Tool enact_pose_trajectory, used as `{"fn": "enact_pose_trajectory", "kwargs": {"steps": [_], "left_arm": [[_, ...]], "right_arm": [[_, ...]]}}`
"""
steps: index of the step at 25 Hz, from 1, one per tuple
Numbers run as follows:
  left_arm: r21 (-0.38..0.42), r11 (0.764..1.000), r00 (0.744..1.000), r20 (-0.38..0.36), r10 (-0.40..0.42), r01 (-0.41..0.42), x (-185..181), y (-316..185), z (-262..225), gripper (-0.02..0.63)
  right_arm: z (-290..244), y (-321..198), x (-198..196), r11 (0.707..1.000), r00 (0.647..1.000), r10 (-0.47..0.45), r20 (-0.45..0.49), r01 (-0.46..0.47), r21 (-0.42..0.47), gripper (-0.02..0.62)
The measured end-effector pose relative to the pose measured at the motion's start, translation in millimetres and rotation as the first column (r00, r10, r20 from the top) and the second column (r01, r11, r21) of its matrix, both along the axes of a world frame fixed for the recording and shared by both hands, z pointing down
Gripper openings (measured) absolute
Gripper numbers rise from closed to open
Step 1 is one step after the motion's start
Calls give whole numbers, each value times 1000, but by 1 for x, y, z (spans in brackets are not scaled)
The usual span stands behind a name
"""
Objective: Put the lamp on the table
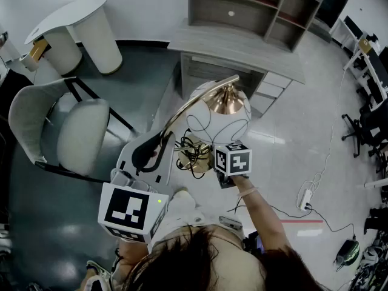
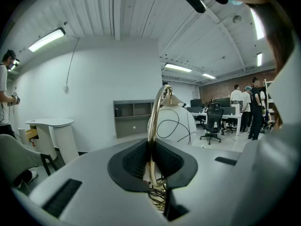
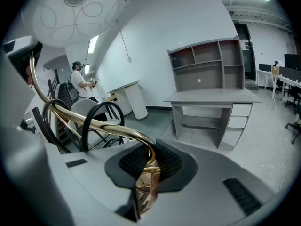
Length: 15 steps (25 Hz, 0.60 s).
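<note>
behind right hand-held gripper (image 3: 146, 167), lamp (image 1: 221, 117) base mostly hidden; jaws pinch stem.

No text, label, brand, number or sign is legible. The left gripper's marker cube (image 1: 128, 210) and the right gripper's marker cube (image 1: 233, 159) bear square patterns only.

The right claw (image 3: 148, 166) has its ribbed black jaws pressed together on the curved brass stem of the lamp (image 3: 94, 121). The lamp's white globe shade (image 3: 75, 13) hangs at upper left. A black cable (image 3: 101, 105) loops over the stem. Beyond stands a grey desk (image 3: 211, 98) with shelves.
</note>
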<state>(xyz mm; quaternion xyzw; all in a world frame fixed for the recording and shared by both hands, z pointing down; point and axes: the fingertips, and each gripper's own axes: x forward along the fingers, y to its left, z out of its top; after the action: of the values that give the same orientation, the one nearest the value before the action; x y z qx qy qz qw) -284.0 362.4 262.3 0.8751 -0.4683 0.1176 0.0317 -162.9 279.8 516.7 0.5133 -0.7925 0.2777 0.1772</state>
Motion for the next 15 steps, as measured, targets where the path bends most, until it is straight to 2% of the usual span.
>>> {"fn": "enact_pose_trajectory", "kwargs": {"steps": [4,15], "left_arm": [[23,1000,1000,4,13,-13,-11,-14,-3,32],[15,995,995,-2,98,-98,-38,-46,1,32]], "right_arm": [[-4,-11,-7,1000,1000,12,0,-12,4,52],[-5,-40,-25,993,993,114,19,-115,17,53]]}}
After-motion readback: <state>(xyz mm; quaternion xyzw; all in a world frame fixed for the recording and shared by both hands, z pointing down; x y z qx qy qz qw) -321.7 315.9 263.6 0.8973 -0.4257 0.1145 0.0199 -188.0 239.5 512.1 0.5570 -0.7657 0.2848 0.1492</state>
